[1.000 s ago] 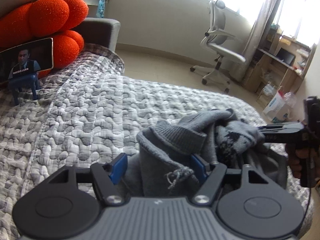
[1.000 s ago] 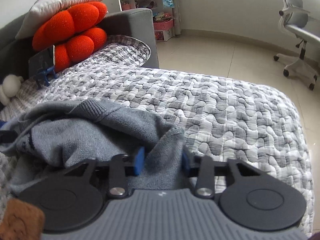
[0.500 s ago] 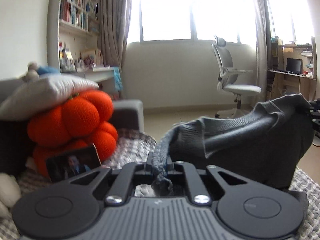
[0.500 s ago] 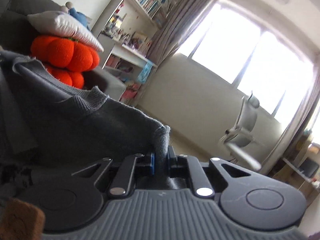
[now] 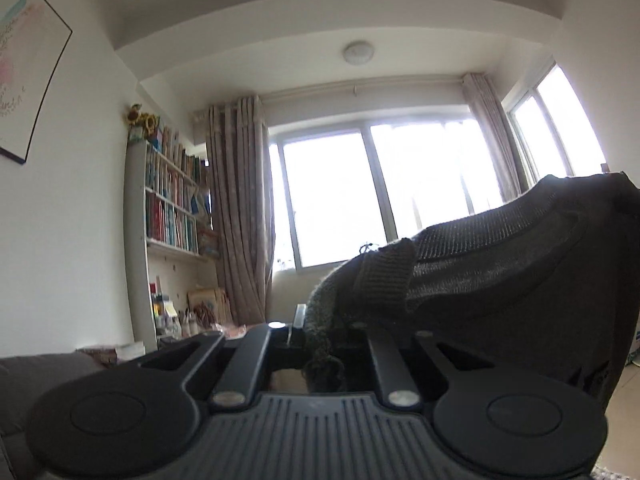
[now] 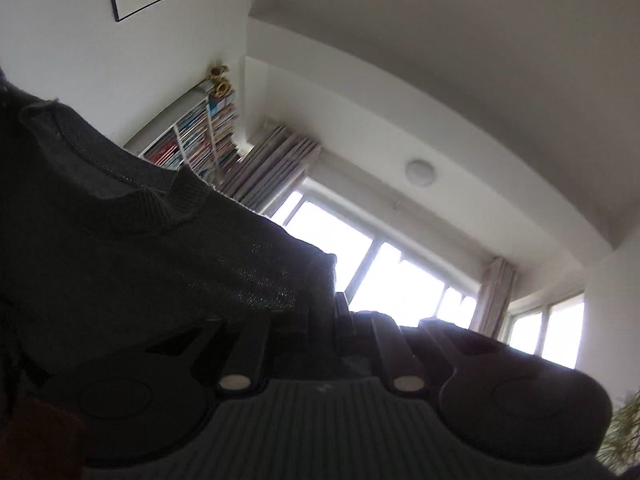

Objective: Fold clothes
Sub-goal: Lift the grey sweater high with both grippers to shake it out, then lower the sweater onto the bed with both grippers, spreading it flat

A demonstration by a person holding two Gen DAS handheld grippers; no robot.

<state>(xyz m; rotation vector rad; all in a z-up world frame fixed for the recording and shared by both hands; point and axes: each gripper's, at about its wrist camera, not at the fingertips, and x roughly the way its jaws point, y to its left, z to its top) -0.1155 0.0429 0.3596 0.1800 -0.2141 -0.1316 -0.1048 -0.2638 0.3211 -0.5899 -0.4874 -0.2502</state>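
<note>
A grey knitted sweater [image 5: 500, 272] hangs in the air, stretched between my two grippers. My left gripper [image 5: 320, 332] is shut on one edge of it, and the cloth runs off to the right in the left wrist view. My right gripper [image 6: 332, 312] is shut on the other edge. In the right wrist view the sweater [image 6: 140, 248] spreads to the left, with its ribbed neck band [image 6: 120, 168] showing. Both cameras point upward, so the bed below is hidden.
A bookshelf [image 5: 172, 220] stands at the left wall beside a curtain [image 5: 240, 208]. Bright windows [image 5: 380, 192] fill the far wall. A ceiling lamp [image 5: 358, 53] is overhead. A grey sofa edge [image 5: 32, 368] shows at lower left.
Both grippers closed on the sweater and lifted it off the bed. They have risen and tilted upward further, so the views now show windows and ceiling.
</note>
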